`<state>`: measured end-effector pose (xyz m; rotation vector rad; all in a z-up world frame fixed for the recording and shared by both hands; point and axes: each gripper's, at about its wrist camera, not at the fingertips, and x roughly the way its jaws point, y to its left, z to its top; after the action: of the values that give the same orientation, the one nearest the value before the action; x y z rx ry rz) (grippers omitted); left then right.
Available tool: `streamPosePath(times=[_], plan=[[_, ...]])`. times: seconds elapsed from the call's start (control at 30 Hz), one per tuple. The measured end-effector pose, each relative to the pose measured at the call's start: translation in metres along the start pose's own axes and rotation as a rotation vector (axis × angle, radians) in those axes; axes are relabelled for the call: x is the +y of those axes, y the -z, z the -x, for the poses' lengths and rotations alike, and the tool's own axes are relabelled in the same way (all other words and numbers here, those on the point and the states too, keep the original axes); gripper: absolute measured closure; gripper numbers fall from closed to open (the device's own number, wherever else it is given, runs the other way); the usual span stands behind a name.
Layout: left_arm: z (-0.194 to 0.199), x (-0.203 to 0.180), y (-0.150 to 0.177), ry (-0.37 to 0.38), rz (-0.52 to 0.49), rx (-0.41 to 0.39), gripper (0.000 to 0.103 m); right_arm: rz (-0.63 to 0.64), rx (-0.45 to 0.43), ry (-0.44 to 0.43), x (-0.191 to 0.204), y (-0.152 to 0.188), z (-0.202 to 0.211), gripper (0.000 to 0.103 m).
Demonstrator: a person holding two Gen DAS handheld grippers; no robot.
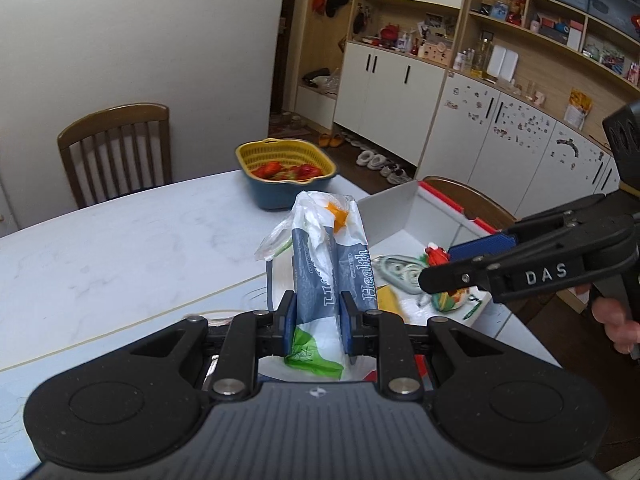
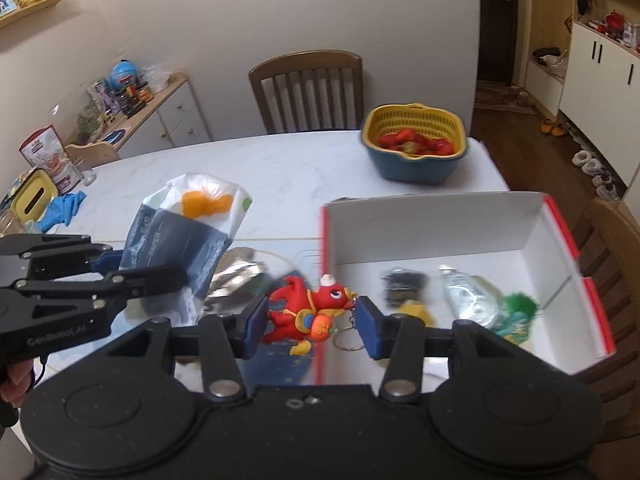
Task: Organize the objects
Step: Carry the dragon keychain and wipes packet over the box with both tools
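Left gripper (image 1: 318,320) fingers clamped on tissue pack (image 1: 328,264), held above the counter (image 1: 120,240), left of the box (image 2: 440,224). Right gripper (image 2: 310,320) fingers pinch red dragon keychain (image 2: 308,312) at the box's left wall.

The left hand-held gripper (image 1: 318,316) tilts downward, its blue pads pressed flat against both sides of a tissue pack (image 1: 332,256) held upright between them. The right hand-held gripper (image 2: 310,318) also angles down, its jaws part-way apart and clamped on a red toy figure (image 2: 312,308) lying crosswise between the pads. Fingers (image 1: 616,320) of the right hand wrap its handle at the far right.
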<state>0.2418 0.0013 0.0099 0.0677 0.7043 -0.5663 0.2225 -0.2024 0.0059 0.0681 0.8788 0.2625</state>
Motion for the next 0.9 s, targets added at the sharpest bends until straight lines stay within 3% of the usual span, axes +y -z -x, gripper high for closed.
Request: streamPosePath(times=[0.43,0.9], plan=[[-0.058,-0.069,-0.022,0.009,-0.023,0.038,0.082,-0.009,-0.007,0.063,-0.089,-0.006,0.007,0.057],[-0.147,-0.113,-0.026,-0.019,-0.050,0.184,0.082,0.031,0.072,0.096,-0.153,-0.011,-0.040,0.057]])
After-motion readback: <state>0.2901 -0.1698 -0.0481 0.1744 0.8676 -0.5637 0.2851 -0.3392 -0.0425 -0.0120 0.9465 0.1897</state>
